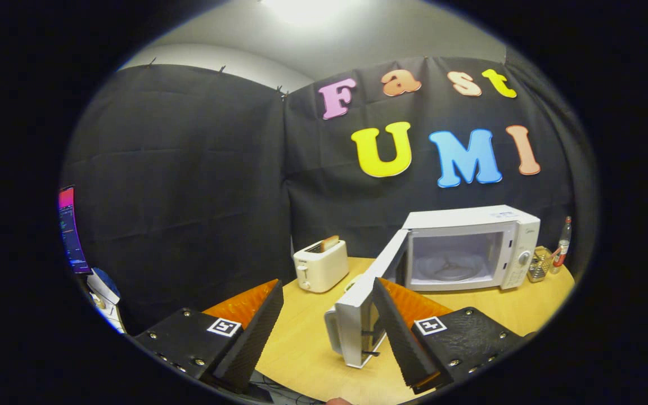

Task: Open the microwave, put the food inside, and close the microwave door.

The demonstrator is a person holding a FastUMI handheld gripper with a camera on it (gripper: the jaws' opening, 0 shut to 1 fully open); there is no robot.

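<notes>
A white microwave stands on the wooden table, beyond my fingers and to the right. Its door is swung wide open toward me, and the door's free edge with the handle sits just ahead of my right finger. Inside the cavity lies a round glass turntable with nothing on it. My gripper is open, fingers spread wide with nothing between them. No food item is clear to me, apart from a slice of bread sticking out of a toaster.
A white toaster with a bread slice stands on the table left of the microwave door. A bottle and a small basket stand right of the microwave. A lit screen hangs at the far left, off the table.
</notes>
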